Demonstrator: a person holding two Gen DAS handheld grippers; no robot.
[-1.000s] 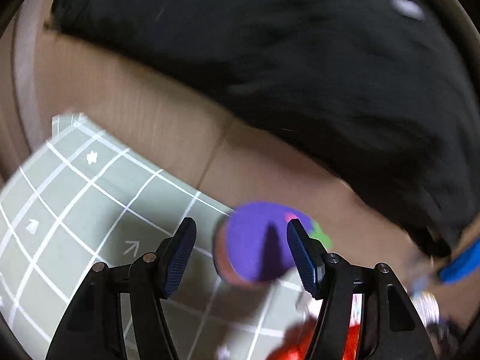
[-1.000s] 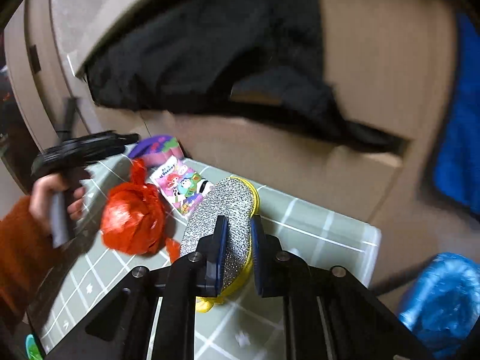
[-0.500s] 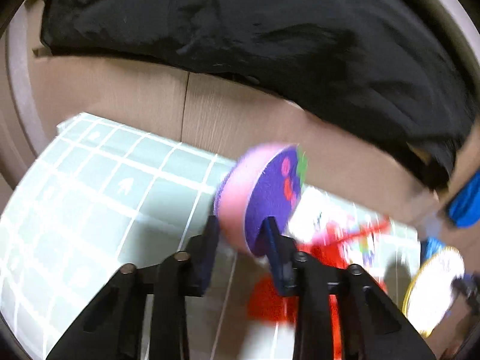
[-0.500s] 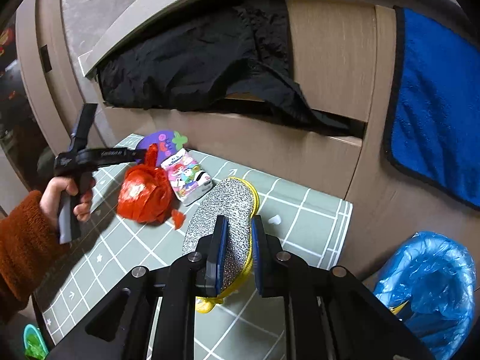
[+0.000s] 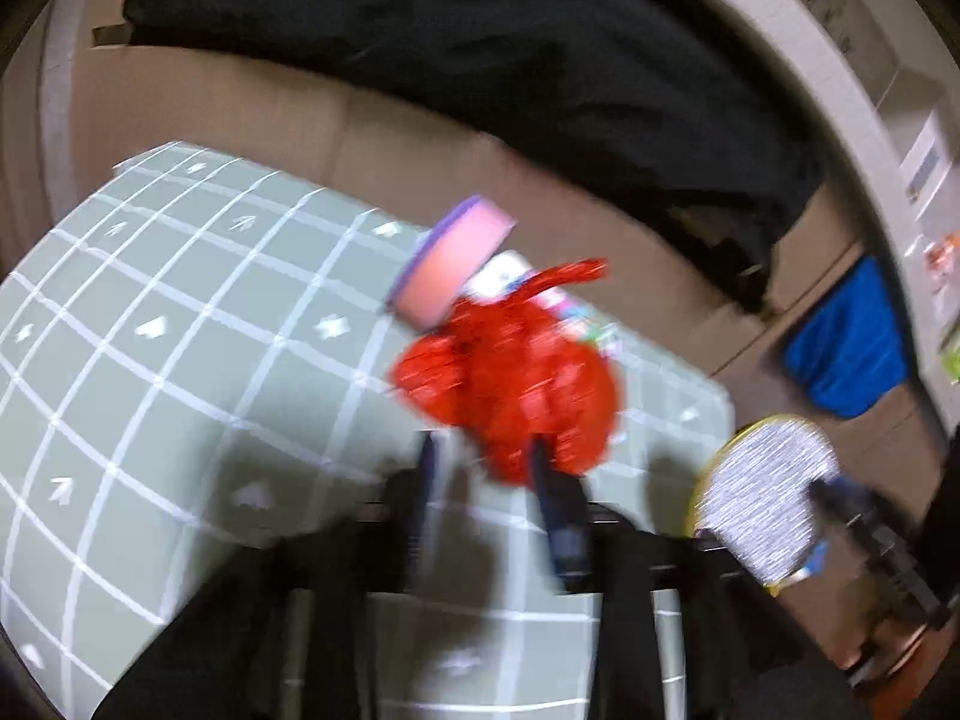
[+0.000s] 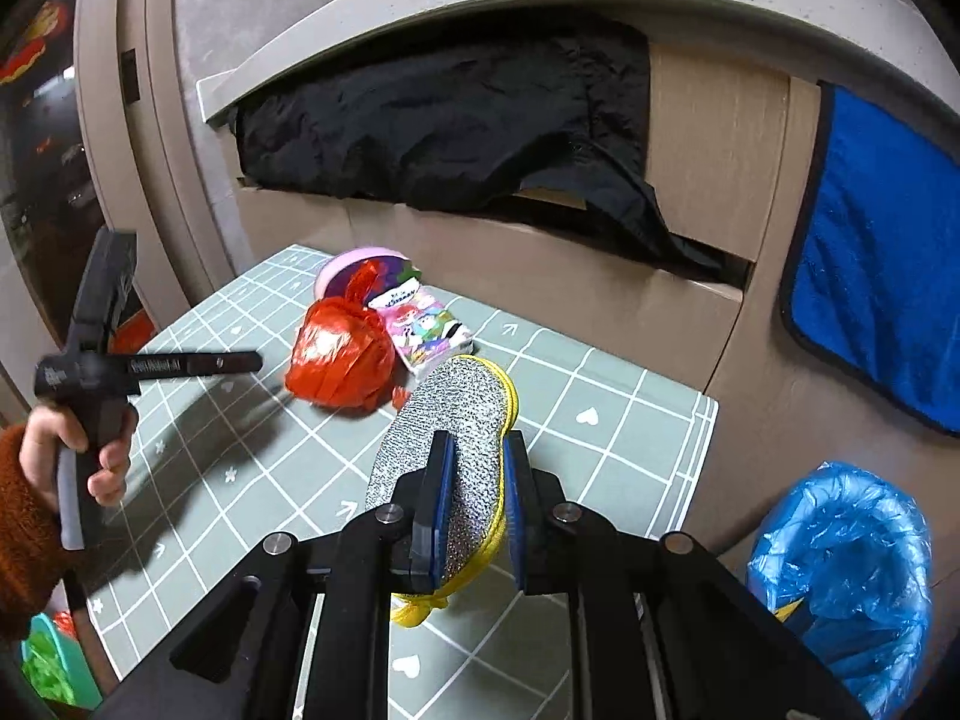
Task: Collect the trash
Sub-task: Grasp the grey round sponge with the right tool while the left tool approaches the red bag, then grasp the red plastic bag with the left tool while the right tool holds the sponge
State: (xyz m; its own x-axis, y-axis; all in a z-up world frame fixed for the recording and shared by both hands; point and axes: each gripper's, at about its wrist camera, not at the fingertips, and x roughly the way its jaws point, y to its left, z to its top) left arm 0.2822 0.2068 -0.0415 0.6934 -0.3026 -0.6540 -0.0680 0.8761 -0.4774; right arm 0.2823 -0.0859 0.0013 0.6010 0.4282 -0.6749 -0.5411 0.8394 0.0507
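My left gripper hovers over the green grid mat, jaws opening, nothing pressed between the pads. A crumpled red plastic bag lies just beyond its tips. Behind the bag, a purple-and-pink round sponge rests tilted against a pink cartoon snack packet. My right gripper is shut on a silver scouring pad with a yellow rim, held above the mat. In the right wrist view a hand holds the left gripper short of the red bag; the sponge and packet lie behind it.
A bin lined with a blue bag stands off the mat's right edge. A cardboard box draped with black cloth borders the far side. A blue towel hangs at the right. A teal container sits at the lower left.
The left gripper shut on the purple sponge, lifted it, then let it go; the sponge now rests behind the red bag. The right gripper kept its hold on the scouring pad and shifted slightly.
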